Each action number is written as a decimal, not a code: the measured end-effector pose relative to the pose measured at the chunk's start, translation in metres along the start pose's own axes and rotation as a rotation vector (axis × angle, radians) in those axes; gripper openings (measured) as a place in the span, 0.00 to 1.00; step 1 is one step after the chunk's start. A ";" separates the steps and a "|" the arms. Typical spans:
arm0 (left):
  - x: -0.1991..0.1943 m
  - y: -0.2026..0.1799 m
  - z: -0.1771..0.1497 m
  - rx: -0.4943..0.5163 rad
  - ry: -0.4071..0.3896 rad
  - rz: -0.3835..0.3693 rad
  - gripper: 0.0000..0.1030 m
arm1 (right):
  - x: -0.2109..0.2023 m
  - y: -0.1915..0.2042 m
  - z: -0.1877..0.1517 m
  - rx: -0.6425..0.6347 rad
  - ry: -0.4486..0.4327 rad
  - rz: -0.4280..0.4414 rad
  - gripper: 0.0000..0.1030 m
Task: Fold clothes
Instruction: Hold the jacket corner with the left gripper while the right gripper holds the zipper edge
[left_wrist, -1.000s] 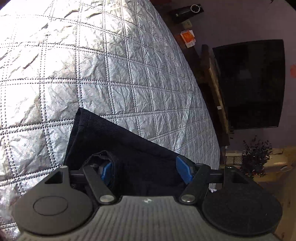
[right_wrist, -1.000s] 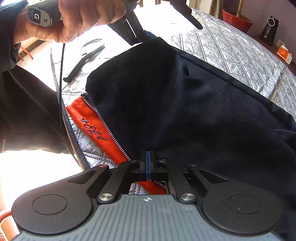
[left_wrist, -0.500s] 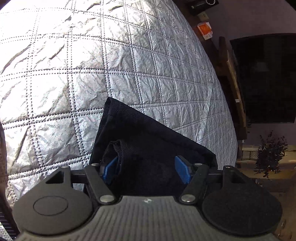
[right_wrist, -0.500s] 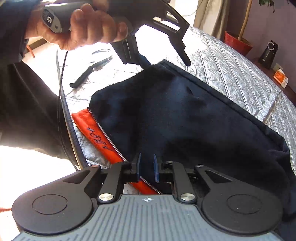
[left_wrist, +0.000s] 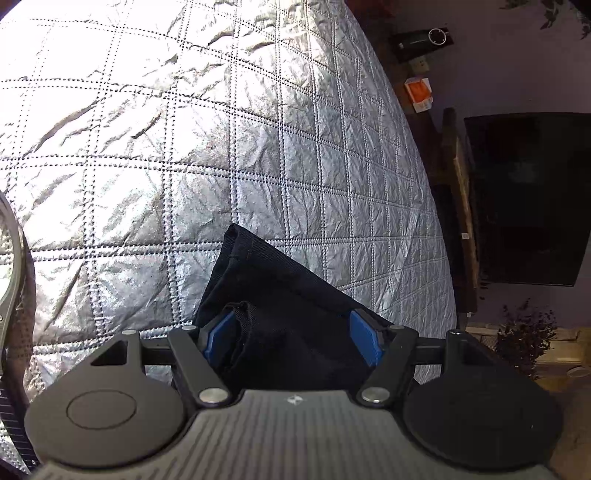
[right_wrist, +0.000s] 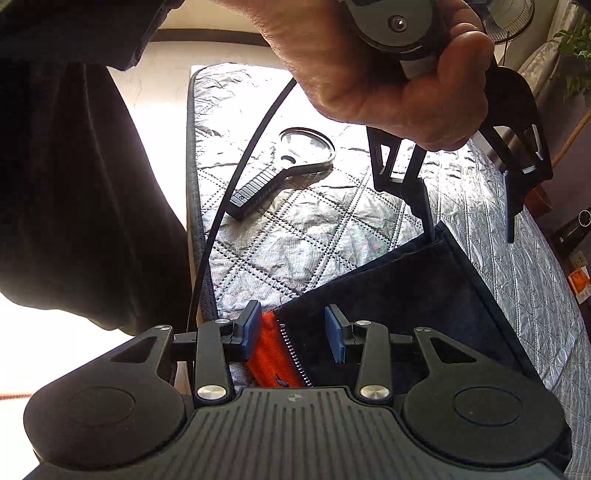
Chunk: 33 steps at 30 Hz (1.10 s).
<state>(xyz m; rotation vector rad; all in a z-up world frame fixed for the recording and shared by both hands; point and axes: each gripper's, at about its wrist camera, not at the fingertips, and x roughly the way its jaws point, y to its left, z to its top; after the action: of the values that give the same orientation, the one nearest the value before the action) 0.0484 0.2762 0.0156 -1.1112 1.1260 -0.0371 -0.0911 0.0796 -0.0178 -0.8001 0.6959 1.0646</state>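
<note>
While the quilted silver cover (left_wrist: 184, 155) spreads wide and bare ahead of the left gripper, it ends in a dark piped edge (right_wrist: 192, 192) near the person's dark sleeve (right_wrist: 85, 177), and on its far side it curves down toward a dim wall with a black screen (left_wrist: 532, 199). Most of that crinkled, stitched-diamond surface lies open for moving. On it rests the task's garment, a dark navy piece of clothing (right_wrist: 424, 295) of coarse weave, folded flat with a straight seamed edge and one corner (left_wrist: 236, 236) pointing out over the cover; its orange lining (right_wrist: 273, 350) and a metal zipper (right_wrist: 293, 350) show at the near end. The left gripper (left_wrist: 291, 336), gripped by a bare hand (right_wrist: 388, 74), stands with its jaws well apart and the navy corner between them; a small fold of cloth bunches against the left blue pad (left_wrist: 218, 332), while the other pad stands clear of the fabric. The right gripper (right_wrist: 295, 332) has its jaws opening, partly spread, with the orange lining and zipper lying between them and neither blue pad pressing on the cloth. Beside the garment, apart from it, a black-handled magnifying glass (right_wrist: 288, 166) lies flat on the cover, and a thin black cable (right_wrist: 236, 177) arcs over the edge.
</note>
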 end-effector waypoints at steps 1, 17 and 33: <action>0.001 0.000 0.001 -0.004 -0.001 0.000 0.61 | 0.000 -0.003 0.000 0.023 0.000 0.012 0.28; -0.013 0.023 0.012 -0.131 -0.053 0.048 0.63 | -0.059 -0.101 -0.045 0.604 -0.185 0.095 0.23; 0.017 0.016 -0.001 -0.134 0.035 0.057 0.66 | -0.125 -0.163 -0.074 0.781 -0.335 0.096 0.23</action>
<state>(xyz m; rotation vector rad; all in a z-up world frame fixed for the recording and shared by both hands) 0.0478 0.2742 -0.0080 -1.2008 1.2043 0.0646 0.0117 -0.0854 0.0807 0.0831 0.7820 0.8769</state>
